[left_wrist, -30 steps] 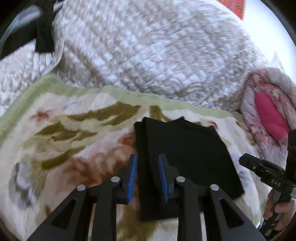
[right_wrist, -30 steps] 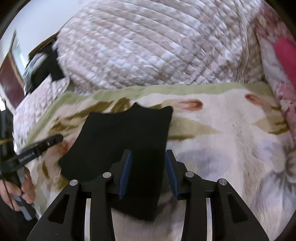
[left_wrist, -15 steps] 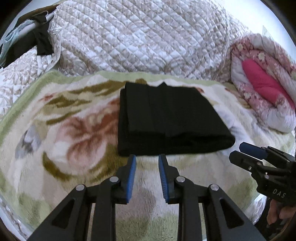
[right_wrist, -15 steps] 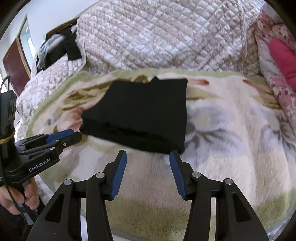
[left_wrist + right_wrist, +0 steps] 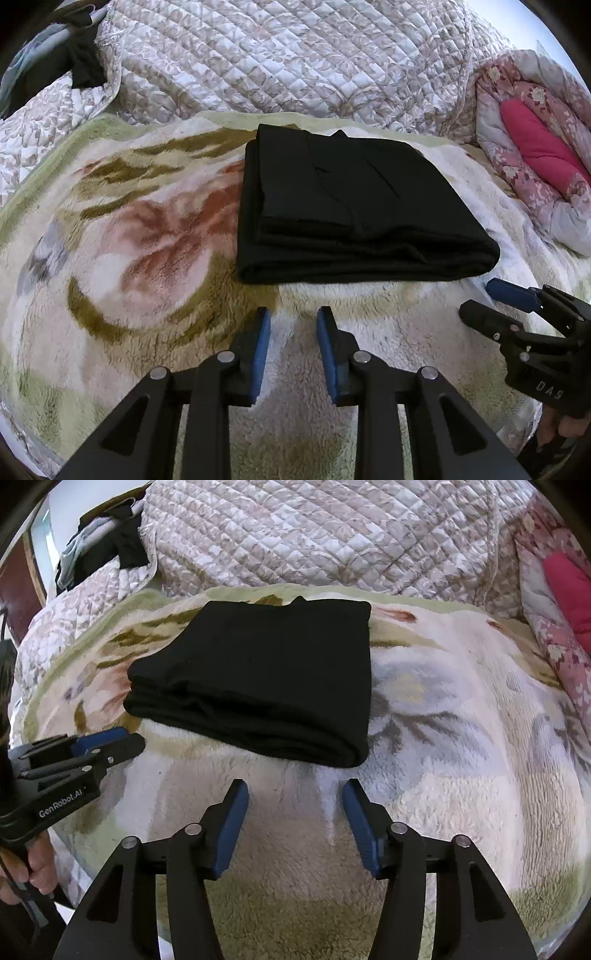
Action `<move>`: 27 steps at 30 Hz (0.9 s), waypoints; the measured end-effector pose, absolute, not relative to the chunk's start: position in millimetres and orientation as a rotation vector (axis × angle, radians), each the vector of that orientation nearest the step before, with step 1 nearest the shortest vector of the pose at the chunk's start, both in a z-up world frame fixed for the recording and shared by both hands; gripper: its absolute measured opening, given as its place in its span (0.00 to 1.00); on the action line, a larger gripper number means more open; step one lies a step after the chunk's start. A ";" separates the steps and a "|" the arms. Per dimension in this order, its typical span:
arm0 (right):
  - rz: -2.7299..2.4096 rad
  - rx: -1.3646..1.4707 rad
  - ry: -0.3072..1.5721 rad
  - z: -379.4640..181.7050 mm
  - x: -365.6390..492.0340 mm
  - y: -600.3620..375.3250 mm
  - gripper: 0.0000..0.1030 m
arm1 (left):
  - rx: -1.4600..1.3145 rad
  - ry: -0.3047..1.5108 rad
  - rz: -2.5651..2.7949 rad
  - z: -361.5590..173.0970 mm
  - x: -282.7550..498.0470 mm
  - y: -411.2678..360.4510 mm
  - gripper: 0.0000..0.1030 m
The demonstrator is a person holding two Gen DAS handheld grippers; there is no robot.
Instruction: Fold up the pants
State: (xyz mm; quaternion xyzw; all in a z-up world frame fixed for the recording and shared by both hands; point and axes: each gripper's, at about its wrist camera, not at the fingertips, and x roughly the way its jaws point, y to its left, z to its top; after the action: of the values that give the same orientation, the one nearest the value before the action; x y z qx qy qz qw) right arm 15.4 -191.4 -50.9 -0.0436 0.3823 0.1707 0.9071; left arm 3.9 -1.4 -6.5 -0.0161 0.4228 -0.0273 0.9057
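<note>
Pants (image 5: 354,206) released a second ago; now left folded flat on blanket (image 5: 122,258), just ahead of both grippers; fold judged finished; left gripper (image 5: 291,347) pulled back, jaws partly open, nothing held; right gripper (image 5: 295,823) jaws opening, nothing between; quilt (image 5: 288,55) behind, pink bedding (image 5: 535,147) beside; nothing seen blocking.

The folded black pants (image 5: 351,206) hide their own underside and inner layers; how many folds lie within cannot be told. The dark clothes (image 5: 107,550) heaped at the far left are too small and shadowed to identify. The pink floral quilt (image 5: 532,162) runs off the right edge. Only fingers of the hand (image 5: 37,864) under the left tongs (image 5: 122,744) show; the rest is cut off.
</note>
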 end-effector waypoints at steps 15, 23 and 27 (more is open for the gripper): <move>0.352 -0.095 0.787 -51.4 15.4 -190.3 0.56 | -0.024 0.872 -0.056 -7.5 4.3 -3.4 0.32; 0.352 -0.096 0.786 -51.6 15.6 -190.3 0.56 | -0.023 0.871 -0.055 -7.3 4.0 -3.4 0.33; 0.352 -0.097 0.785 -51.7 15.1 -190.0 0.56 | -0.022 0.872 -0.055 -8.1 3.7 -4.3 0.33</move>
State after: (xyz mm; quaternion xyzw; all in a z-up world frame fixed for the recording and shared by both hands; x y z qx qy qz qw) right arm 15.1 -190.0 -51.7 -0.0470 0.3806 0.1707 0.9077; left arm 3.7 -4.3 -8.1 -0.0108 0.4220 -0.0266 0.9061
